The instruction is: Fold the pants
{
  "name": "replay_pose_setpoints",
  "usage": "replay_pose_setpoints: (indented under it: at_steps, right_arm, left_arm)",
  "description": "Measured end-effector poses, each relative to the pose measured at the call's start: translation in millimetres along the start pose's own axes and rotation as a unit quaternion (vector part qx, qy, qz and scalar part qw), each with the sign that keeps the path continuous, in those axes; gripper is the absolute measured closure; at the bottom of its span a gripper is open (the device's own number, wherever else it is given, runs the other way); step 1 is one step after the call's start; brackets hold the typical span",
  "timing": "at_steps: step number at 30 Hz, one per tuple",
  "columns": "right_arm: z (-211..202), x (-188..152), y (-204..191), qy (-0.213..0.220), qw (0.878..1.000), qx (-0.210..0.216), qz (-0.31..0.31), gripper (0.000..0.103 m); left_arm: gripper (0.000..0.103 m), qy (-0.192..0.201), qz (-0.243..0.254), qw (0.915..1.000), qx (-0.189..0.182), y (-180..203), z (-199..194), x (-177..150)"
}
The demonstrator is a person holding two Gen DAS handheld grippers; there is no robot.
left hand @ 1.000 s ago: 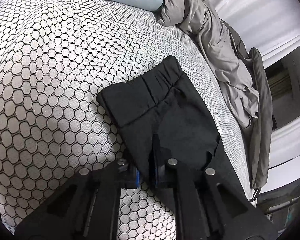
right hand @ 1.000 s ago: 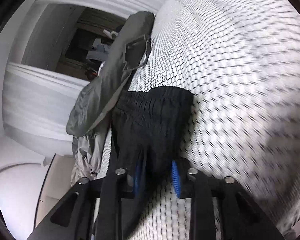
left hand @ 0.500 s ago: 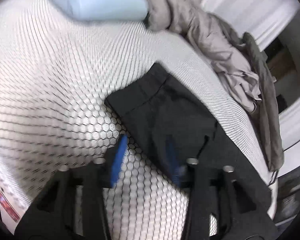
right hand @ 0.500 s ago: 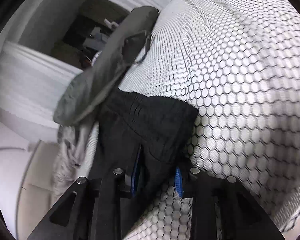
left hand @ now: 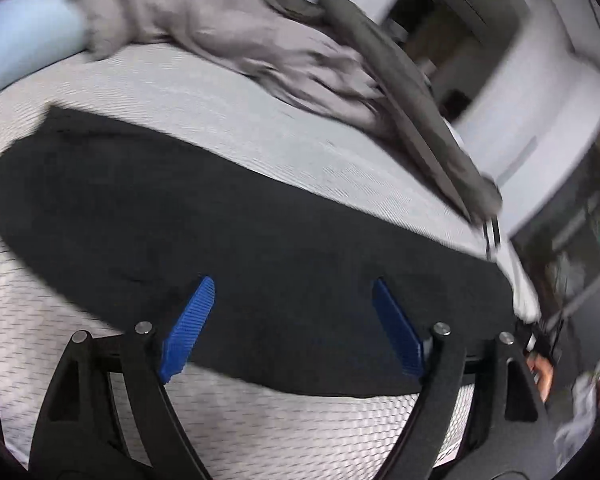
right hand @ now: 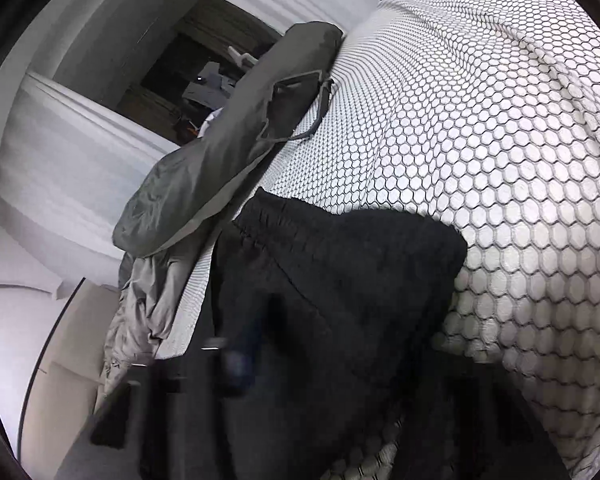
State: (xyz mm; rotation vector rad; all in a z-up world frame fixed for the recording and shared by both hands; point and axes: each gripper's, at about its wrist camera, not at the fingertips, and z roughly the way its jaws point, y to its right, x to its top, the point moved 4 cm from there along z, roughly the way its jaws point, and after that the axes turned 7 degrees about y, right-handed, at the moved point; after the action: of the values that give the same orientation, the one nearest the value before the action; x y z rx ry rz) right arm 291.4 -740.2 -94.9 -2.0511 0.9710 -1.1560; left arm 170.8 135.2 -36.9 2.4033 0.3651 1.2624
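Setting: bed with a white honeycomb-patterned cover (right hand: pixel 520 160); pale blue pillow (left hand: pixel 16 52) at the far end in the left wrist view.
Task item: black soft-fabric pants with a gathered elastic waistband (right hand: pixel 340 280), lying on the bed cover near its edge.
Pants, left wrist view: long dark band (left hand: pixel 240 240) stretched flat across the cover, blurred by motion; no leg seam or fold line readable.
Pants, right wrist view: waistband end nearest the crumpled grey garments, cloth bunched and doubled rather than smooth.
Left tongs (left hand: pixel 292 320): blue ribbed pads spread wide and opening, hovering above the black cloth; nothing pinched between them.
Right tongs (right hand: pixel 300 360): low over the pants, dark and blurred against the cloth; closing, though whether cloth is pinched cannot be told.
Clutter: heap of crumpled grey garments (left hand: pixel 260 52) and a dark grey-green flat bag with a strap (right hand: pixel 228 152) along the bed's edge, just beside the pants.
Done so far: pants appear laid lengthwise and narrowed, probably one leg over the other.
Left to do: likely folding end to end across the length, then smoothing the bunched waistband end.
Certainty: moderate; motion blur hides the layers.
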Motion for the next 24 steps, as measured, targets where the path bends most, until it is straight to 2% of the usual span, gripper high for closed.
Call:
replay_pose_setpoints:
  at_steps: [3, 6, 8, 10, 11, 12, 13, 15, 17, 18, 19, 21, 22, 23, 24]
  right_arm:
    - [-5, 2, -7, 0.004, 1.0, 0.01, 0.009, 0.081]
    - [-19, 8, -26, 0.015, 0.999, 0.026, -0.032, 0.082]
    - [-18, 8, -25, 0.011, 0.998, 0.0, -0.054, 0.082]
    - [-1, 4, 1, -0.029, 0.996, -0.069, -0.049, 0.075]
    - [4, 2, 10, -0.046, 0.996, -0.069, -0.037, 0.075]
    - [1, 5, 9, -0.04, 0.997, -0.055, -0.03, 0.074]
    - [-8, 8, 5, -0.036, 0.997, -0.052, -0.036, 0.07]
    - [-34, 15, -3, -0.004, 0.993, -0.089, -0.077, 0.04]
    - [-60, 22, -9, 0.038, 0.986, -0.105, -0.122, 0.03]
    - [-62, 22, -8, 0.029, 0.986, -0.103, -0.131, 0.027]
    - [-61, 21, -4, 0.006, 0.987, -0.097, -0.124, 0.027]
    - [-45, 11, 10, -0.049, 0.996, -0.045, -0.056, 0.028]
    - [-40, 10, 14, -0.055, 0.996, -0.055, -0.043, 0.028]
    - [-41, 11, 11, -0.046, 0.993, -0.086, -0.061, 0.039]
    - [-46, 14, 2, -0.024, 0.988, -0.119, -0.093, 0.04]
  left_arm:
    - [0.023, -0.025, 0.031, 0.9992, 0.001, 43, 24, -23]
    - [0.023, -0.053, 0.062, 0.9966, -0.016, 80, 45, -38]
    - [0.023, -0.061, 0.085, 0.9945, -0.009, 97, 52, -50]
    - [0.023, -0.069, 0.11, 0.9915, 0.005, 105, 57, -59]
    - [0.023, -0.07, 0.116, 0.9907, 0.012, 106, 57, -64]
    - [0.023, -0.072, 0.121, 0.9899, 0.017, 106, 58, -66]
    - [0.023, -0.073, 0.125, 0.9893, 0.021, 104, 60, -67]
    - [0.023, -0.072, 0.131, 0.9885, 0.023, 105, 57, -69]
    - [0.023, -0.072, 0.137, 0.9877, 0.024, 107, 56, -72]
    - [0.023, -0.072, 0.138, 0.9875, 0.023, 106, 57, -69]
    - [0.023, -0.073, 0.141, 0.9871, 0.022, 106, 55, -69]
    - [0.023, -0.073, 0.146, 0.9862, 0.025, 109, 58, -69]
    - [0.023, -0.072, 0.152, 0.9855, 0.026, 113, 60, -69]
    - [0.023, -0.07, 0.156, 0.9849, 0.026, 117, 60, -70]
    - [0.023, -0.068, 0.16, 0.9844, 0.023, 121, 59, -71]
